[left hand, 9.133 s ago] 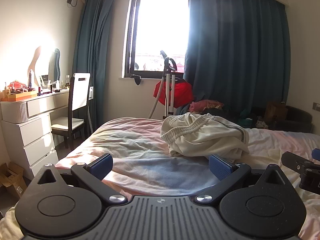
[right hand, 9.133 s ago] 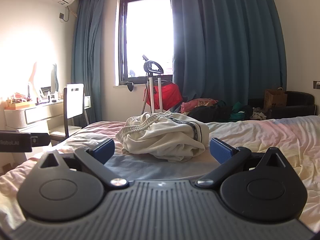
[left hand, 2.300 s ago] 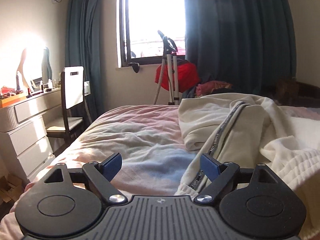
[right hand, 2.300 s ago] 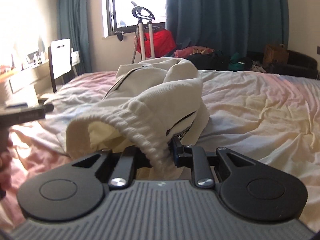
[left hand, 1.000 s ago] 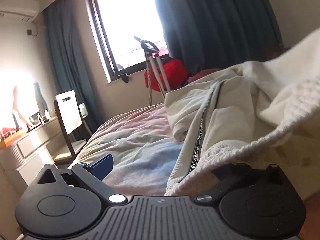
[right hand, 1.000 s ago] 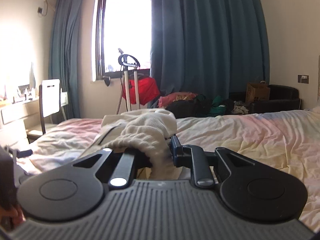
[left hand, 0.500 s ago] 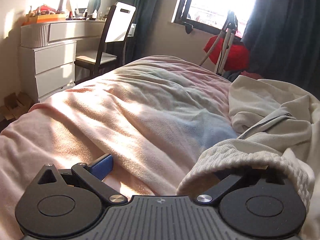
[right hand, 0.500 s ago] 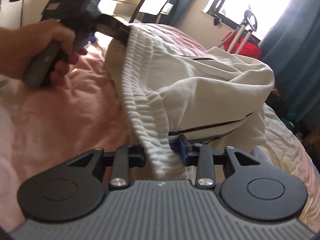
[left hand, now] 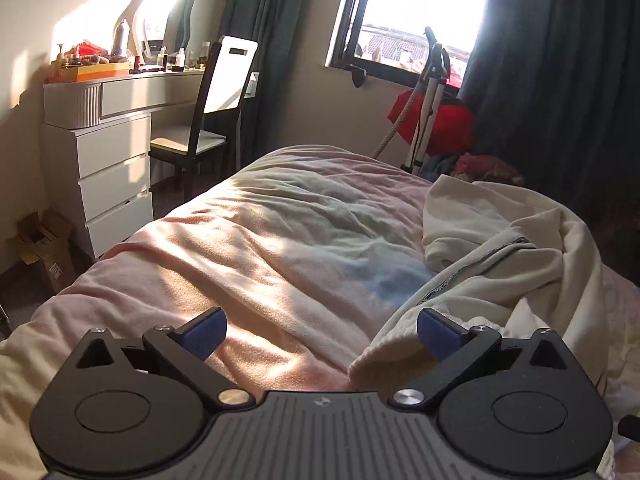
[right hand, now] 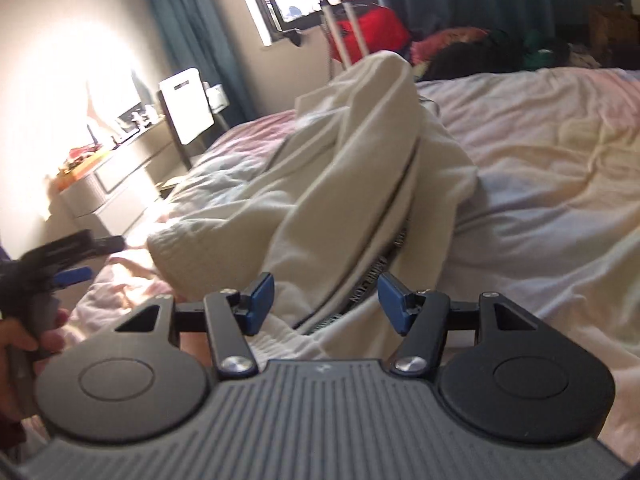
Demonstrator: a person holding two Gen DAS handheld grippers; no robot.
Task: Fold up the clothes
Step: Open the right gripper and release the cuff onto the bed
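While both rest low over the bed (left hand: 280, 240):
Left gripper (left hand: 320, 330): spread wide, released.
Right gripper (right hand: 326, 300): parted, straddling cream sweatpants (right hand: 360, 184), ungripped.

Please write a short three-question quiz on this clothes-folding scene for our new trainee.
1. True or false: the right gripper is clamped shut on the cream trousers.
2. What does the garment lie on? A) a bed B) a chair C) the floor
3. Fill in: the left gripper has its jaws ____.

Key:
1. False; its jaws stand apart, the cloth loose between them.
2. A
3. open
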